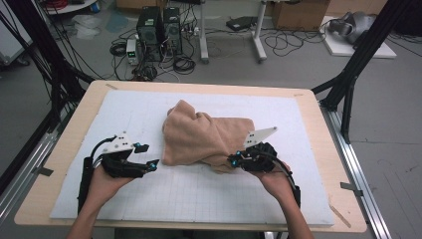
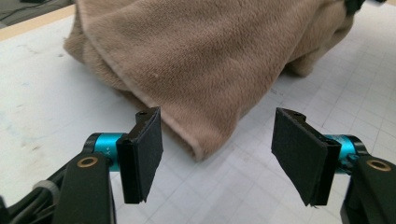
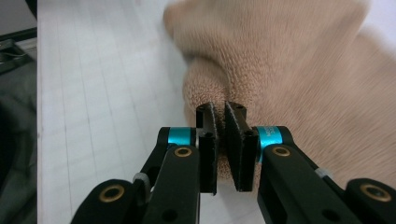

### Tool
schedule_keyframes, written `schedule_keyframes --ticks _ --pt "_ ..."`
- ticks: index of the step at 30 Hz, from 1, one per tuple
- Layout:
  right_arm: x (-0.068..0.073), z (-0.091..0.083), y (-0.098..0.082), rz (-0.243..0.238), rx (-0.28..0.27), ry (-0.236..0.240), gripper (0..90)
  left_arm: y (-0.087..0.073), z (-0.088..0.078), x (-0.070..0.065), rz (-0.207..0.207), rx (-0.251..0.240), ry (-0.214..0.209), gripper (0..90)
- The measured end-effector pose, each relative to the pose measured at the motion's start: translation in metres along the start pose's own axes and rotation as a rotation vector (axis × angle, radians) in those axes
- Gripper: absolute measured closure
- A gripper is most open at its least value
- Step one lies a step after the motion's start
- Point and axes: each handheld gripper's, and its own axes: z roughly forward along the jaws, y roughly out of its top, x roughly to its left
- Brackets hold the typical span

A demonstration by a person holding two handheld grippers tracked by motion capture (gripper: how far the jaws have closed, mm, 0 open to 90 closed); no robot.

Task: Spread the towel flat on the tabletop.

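One tan towel (image 1: 206, 137) on mat; right hand-held gripper (image 3: 221, 135) pinches its fold, left hand-held gripper (image 2: 219, 154) gapes, nothing between.

Table (image 1: 318, 134): light wood, topped by a white gridded mat (image 1: 129, 114).
Floor: two black computer towers (image 1: 159, 32) stood amid tangled cables (image 1: 184, 62).
Far right: a cardboard box (image 1: 298, 14).

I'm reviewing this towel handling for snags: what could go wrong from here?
The right gripper pinches only a small fold of the tan towel, so it may slip free if pulled. The left gripper is open with a towel corner just ahead of its fingers; closing now might miss the hem.
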Motion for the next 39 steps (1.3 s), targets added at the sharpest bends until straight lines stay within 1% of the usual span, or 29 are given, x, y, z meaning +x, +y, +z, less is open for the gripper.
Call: schedule_keyframes --ticks 1,2,3,4,5,6,7,8,9,10,11,13,14,17,18,20,21,22,23,25,26,27,28,30,32,33,34,36,39 --pt "-0.001 0.004 -0.006 0.017 0.000 0.013 81.8 0.000 0.000 0.000 0.000 0.000 0.000 34.6" --pt "-0.002 0.006 -0.009 0.030 -0.008 0.027 79.4 0.003 0.010 -0.003 0.012 0.012 -0.007 34.8" --pt "-0.002 0.006 -0.011 0.031 -0.022 0.030 75.6 0.003 0.010 -0.003 0.012 0.012 -0.007 35.1" --pt "-0.002 0.006 -0.011 0.031 -0.022 0.030 75.6 0.004 0.015 -0.004 0.018 0.018 -0.011 35.3" --pt "-0.002 0.001 -0.009 0.038 -0.053 0.025 71.1 0.006 0.020 -0.005 0.028 0.027 -0.018 35.6" --pt "-0.003 -0.003 -0.007 0.030 -0.077 0.016 68.1 0.008 0.031 -0.007 0.037 0.041 -0.030 35.9" --pt "-0.004 -0.007 -0.005 0.030 -0.087 0.009 66.1 0.008 0.031 -0.007 0.037 0.041 -0.030 36.4" --pt "-0.005 -0.011 -0.004 0.035 -0.090 0.001 64.4 0.011 0.040 -0.007 0.043 0.047 -0.041 37.1" --pt "-0.007 -0.015 -0.002 0.037 -0.090 -0.011 62.4 0.011 0.040 -0.007 0.043 0.047 -0.041 37.8" --pt "-0.008 -0.018 -0.001 0.037 -0.093 -0.027 61.9 0.012 0.048 -0.005 0.025 0.047 -0.059 38.2" --pt "-0.009 -0.020 -0.001 0.042 -0.093 -0.032 61.4 0.012 0.048 -0.005 0.025 0.047 -0.059 38.3" --pt "-0.012 -0.022 -0.001 0.044 -0.093 -0.058 56.6 0.014 0.057 -0.002 0.008 0.041 -0.064 39.4" --pt "-0.014 -0.020 -0.001 0.051 -0.090 -0.066 55.9 0.014 0.057 -0.002 0.008 0.041 -0.064 39.7" --pt "-0.020 -0.009 -0.006 0.067 -0.065 -0.075 52.0 0.016 0.072 0.004 0.003 0.066 -0.055 41.4" --pt "-0.022 -0.005 -0.008 0.077 -0.054 -0.077 51.6 0.016 0.072 0.004 0.003 0.066 -0.055 42.1" --pt "-0.025 0.005 -0.013 0.101 -0.035 -0.076 51.4 0.015 0.080 0.006 0.020 0.106 -0.039 43.4" --pt "-0.025 0.005 -0.013 0.101 -0.035 -0.076 51.4 0.013 0.084 0.006 0.022 0.122 -0.034 43.4" --pt "-0.028 0.014 -0.016 0.106 -0.007 -0.079 51.8 0.010 0.091 0.007 0.040 0.159 -0.024 45.7" --pt "-0.029 0.017 -0.017 0.113 0.003 -0.080 52.6 0.010 0.091 0.007 0.040 0.159 -0.024 48.4" --pt "-0.030 0.021 -0.018 0.112 0.007 -0.083 54.2 0.006 0.097 0.009 0.046 0.190 -0.021 50.1" --pt "-0.030 0.026 -0.018 0.115 0.016 -0.083 57.5 0.005 0.100 0.009 0.045 0.195 -0.021 54.6" --pt "-0.030 0.026 -0.018 0.115 0.016 -0.083 57.5 0.005 0.101 0.009 0.050 0.198 -0.017 54.6" --pt "-0.031 0.031 -0.019 0.114 0.032 -0.088 61.4 0.005 0.102 0.010 0.054 0.196 -0.017 58.4" --pt "-0.033 0.035 -0.019 0.111 0.036 -0.091 66.4 0.005 0.102 0.009 0.067 0.197 -0.010 64.3" --pt "-0.033 0.038 -0.020 0.114 0.034 -0.091 71.4 0.005 0.102 0.009 0.063 0.198 -0.008 71.6" --pt "-0.033 0.038 -0.020 0.114 0.034 -0.091 71.4 0.005 0.101 0.009 0.065 0.198 -0.005 71.6" --pt "-0.033 0.041 -0.021 0.113 0.026 -0.095 76.9 0.005 0.101 0.009 0.066 0.198 -0.005 78.2" --pt "-0.034 0.042 -0.021 0.118 0.024 -0.089 81.0 0.005 0.100 0.010 0.066 0.197 -0.007 81.9" --pt "-0.035 0.040 -0.021 0.111 0.018 -0.068 84.2 0.005 0.098 0.011 0.060 0.195 -0.011 83.8"
